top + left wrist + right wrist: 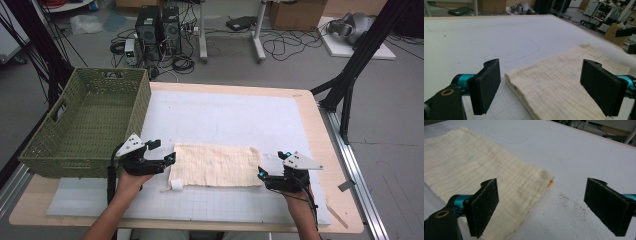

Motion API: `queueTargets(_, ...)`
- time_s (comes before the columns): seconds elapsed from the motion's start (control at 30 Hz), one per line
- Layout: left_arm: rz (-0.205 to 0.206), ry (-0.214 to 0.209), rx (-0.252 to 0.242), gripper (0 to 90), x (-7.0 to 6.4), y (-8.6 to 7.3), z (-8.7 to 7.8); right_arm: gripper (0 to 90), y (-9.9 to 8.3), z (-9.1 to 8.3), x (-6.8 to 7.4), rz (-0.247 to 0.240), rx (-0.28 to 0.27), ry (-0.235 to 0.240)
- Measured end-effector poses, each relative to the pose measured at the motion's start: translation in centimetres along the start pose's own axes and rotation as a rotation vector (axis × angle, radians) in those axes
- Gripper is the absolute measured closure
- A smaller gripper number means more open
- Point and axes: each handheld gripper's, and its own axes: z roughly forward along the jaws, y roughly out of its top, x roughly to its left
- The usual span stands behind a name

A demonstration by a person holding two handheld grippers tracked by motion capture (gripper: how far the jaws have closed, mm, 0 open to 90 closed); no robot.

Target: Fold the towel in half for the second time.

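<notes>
folded cloth (215, 165) layers unclear, maybe several.

The left gripper (540, 86) is seen from behind its two black jaws, which are held wide apart above the table (486, 37). Between them, a folded cream cloth (564, 82) is laid flat on the white mat (499, 32), its near corner pointing toward the left jaw. A faint curved line (529, 53) is marked on the mat beyond the cloth. Part of another black gripper (627, 35) is visible at the table's far right edge.
</notes>
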Motion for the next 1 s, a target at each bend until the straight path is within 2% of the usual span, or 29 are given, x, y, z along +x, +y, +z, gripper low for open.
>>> queueTargets(0.2,0.006,-0.019,0.011,17.9,-0.3,0.0,0.3,11.9,-0.1,0.0,-0.1,-0.007,0.004,-0.001)
queueTargets(0.47,0.038,-0.022,0.048,19.3,-0.4,0.4,1.2,11.9,-0.4,-0.4,-0.3,-0.003,0.010,0.000)
queueTargets(0.67,0.053,0.004,0.077,20.4,-0.3,1.5,2.5,11.9,-0.6,-0.9,-1.0,0.022,-0.004,-0.013)
queueTargets(0.77,0.048,0.001,0.078,21.3,-0.3,2.4,3.2,11.9,-0.8,-0.9,-1.2,0.028,0.001,-0.012)
queueTargets(0.93,0.058,-0.011,0.083,21.8,-0.6,3.3,4.4,11.9,-0.8,-1.0,-1.3,0.028,-0.003,-0.009)
queueTargets(1.0,0.073,-0.005,0.098,22.1,-0.6,3.4,4.9,11.8,-0.8,-1.0,-1.3,0.038,-0.007,-0.007)
